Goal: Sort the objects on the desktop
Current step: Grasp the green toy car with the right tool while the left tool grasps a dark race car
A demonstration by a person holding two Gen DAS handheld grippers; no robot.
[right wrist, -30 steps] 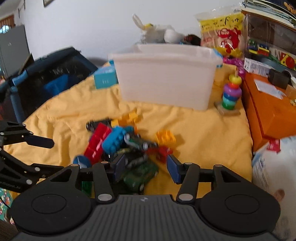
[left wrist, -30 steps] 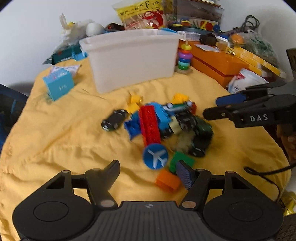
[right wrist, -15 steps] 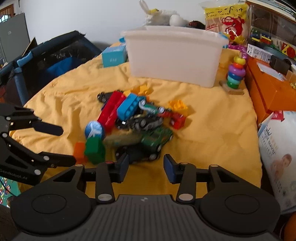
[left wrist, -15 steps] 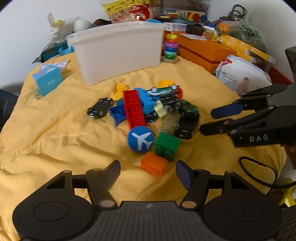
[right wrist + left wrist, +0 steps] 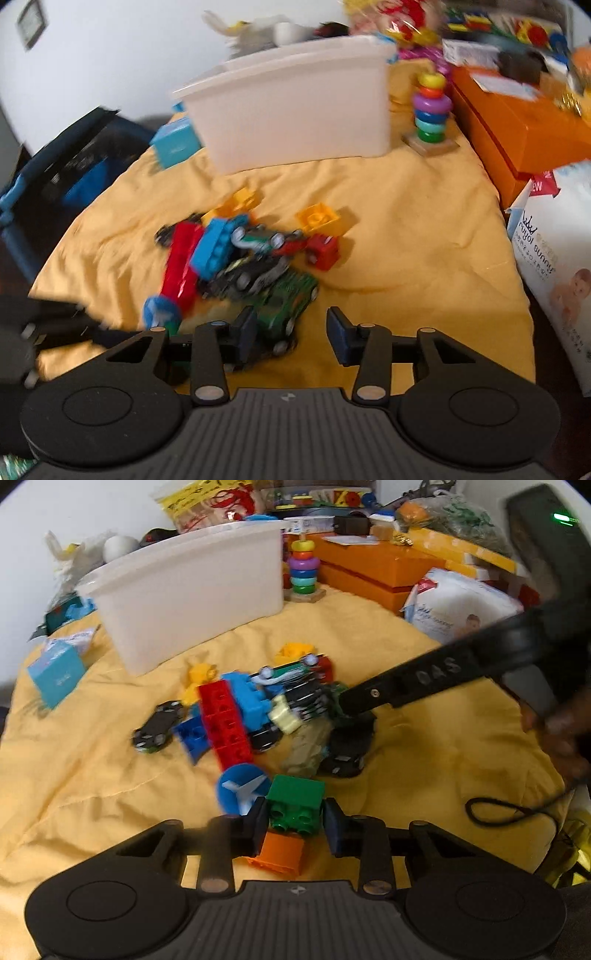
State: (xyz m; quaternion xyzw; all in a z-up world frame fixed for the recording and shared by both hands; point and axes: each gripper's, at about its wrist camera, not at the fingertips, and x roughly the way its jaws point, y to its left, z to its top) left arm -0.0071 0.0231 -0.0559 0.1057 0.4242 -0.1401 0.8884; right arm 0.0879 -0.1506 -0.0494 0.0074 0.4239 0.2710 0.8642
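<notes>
The left claw [image 5: 293, 825] has just been closing, and the green block [image 5: 295, 801] now sits squeezed between its two pads, studs facing the camera. Directly under that claw lies an orange block [image 5: 280, 851] on the yellow cloth [image 5: 92, 775] that covers the tabletop. Just ahead and left of the left claw is a blue disc with a white airplane [image 5: 242, 788], touching the green block's side. Beyond it stretches the toy heap: a long red brick [image 5: 225, 723], a light blue brick [image 5: 249, 698] against it, a dark blue brick [image 5: 192, 734] and a black toy car [image 5: 159, 725] off to the left.

The right claw [image 5: 291, 334] has its jaws parted, having opened a little just now; nothing is clamped in them. Its left pad is right against the green toy truck [image 5: 286, 304], which lies partly in the gap (whether the pad actually touches the truck is lost in the blur). In the left wrist view that claw's black arm [image 5: 424, 679] reaches into the heap from the right.

Far ahead of both claws stands the white plastic bin [image 5: 295, 107], with a ring-stacking toy [image 5: 430, 107] to its right and a small light blue box [image 5: 57, 674] to its left.
</notes>
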